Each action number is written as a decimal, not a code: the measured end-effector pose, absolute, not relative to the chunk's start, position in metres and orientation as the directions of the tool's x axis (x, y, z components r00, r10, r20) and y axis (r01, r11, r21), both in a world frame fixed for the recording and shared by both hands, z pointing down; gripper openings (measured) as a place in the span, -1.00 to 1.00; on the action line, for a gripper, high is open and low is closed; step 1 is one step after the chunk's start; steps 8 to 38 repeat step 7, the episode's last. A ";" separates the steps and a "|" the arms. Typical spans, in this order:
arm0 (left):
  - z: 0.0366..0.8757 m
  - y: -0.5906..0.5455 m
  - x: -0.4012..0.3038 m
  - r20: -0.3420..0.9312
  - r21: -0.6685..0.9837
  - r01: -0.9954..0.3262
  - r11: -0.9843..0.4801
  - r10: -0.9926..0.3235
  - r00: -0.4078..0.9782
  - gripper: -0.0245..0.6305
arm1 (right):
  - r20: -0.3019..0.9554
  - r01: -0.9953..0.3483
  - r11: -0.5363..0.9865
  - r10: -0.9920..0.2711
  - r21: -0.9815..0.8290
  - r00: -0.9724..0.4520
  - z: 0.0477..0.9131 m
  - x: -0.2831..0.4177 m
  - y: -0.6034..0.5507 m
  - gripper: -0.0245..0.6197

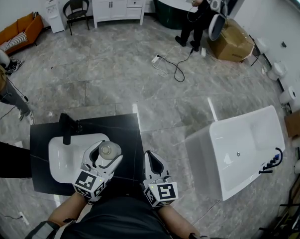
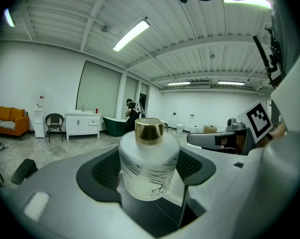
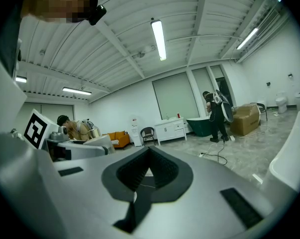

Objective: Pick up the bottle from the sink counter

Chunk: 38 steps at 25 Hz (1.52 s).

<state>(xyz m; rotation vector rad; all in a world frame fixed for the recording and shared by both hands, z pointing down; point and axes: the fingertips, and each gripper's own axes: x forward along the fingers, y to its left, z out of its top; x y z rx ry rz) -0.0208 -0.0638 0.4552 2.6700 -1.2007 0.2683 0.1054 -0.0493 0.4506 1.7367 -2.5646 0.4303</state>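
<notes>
A squat white bottle with a gold cap sits between the fingers of my left gripper, which is shut on it over the right rim of the white sink basin. In the left gripper view the bottle fills the gap of the left gripper, with the dark counter under it; whether it still touches the counter I cannot tell. My right gripper is shut and holds nothing, just off the black counter's right edge. In its own view the right gripper has its jaws together.
A black faucet stands at the basin's back. A white bathtub is on the floor to the right. Far off are a person, a cardboard box, a floor cable and a white vanity.
</notes>
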 end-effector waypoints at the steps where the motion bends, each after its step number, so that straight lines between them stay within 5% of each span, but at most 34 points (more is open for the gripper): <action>1: 0.456 -0.065 -0.021 0.247 0.108 -0.751 -0.651 -0.715 0.655 0.10 | 0.164 -0.913 0.344 -0.910 -0.218 -0.382 0.450 0.105 -0.050 -0.90; 38: 0.459 -0.068 -0.019 0.246 0.104 -0.748 -0.656 -0.712 0.658 0.10 | 0.166 -0.916 0.338 -0.912 -0.218 -0.376 0.454 0.107 -0.048 -0.90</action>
